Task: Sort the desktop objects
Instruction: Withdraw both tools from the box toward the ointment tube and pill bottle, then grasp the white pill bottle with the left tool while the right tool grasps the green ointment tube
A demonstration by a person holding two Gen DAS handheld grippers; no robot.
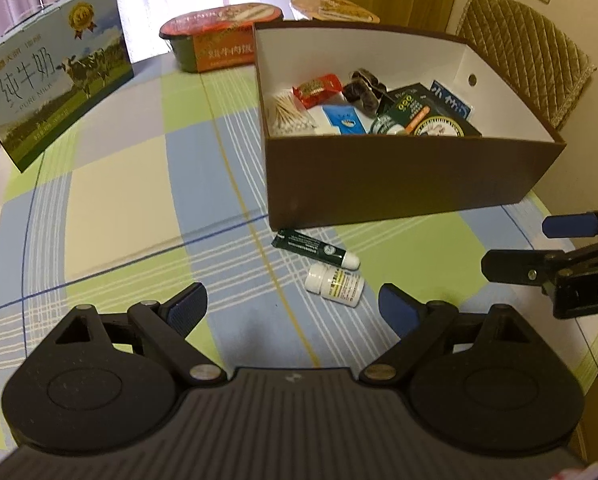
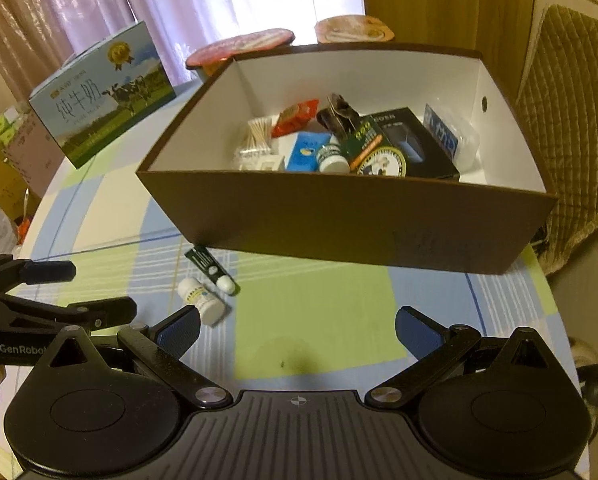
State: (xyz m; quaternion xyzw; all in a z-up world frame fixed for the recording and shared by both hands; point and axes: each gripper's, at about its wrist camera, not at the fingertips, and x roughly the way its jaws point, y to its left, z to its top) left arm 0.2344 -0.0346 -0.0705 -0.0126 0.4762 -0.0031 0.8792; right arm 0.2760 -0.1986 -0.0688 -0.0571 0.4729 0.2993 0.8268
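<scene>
On the checked cloth covering the surface (image 1: 119, 200), a brown box (image 1: 399, 184) with a white inside is sitting well forward, and it is blocking most of what lies behind it. Cotton swabs (image 1: 289, 114), a red packet (image 1: 319, 87), a blue-and-white carton (image 1: 345, 119), a round tin (image 1: 439, 126) and a few dark packages are lying jumbled inside it. Just in front of the box's near wall, a dark green tube (image 1: 315, 249) is lying flat, and a small white bottle (image 1: 334, 284) is lying on its side just beside it, the two perhaps touching, though the view is too coarse to be sure. The left hand-held gripper (image 1: 293, 306) is hovering low over the cloth with its fingers spread wide, the bottle just ahead of the gap. The right hand-held gripper (image 2: 297, 330) is likewise gaping and gripping nothing, pointing at the box's front wall with a bare green patch of cloth beneath it. A milk carton (image 1: 55, 76) is standing far left, two sealed food bowls (image 1: 223, 36) are sitting behind the box, and a quilted chair back (image 1: 527, 52) is standing to the right.
</scene>
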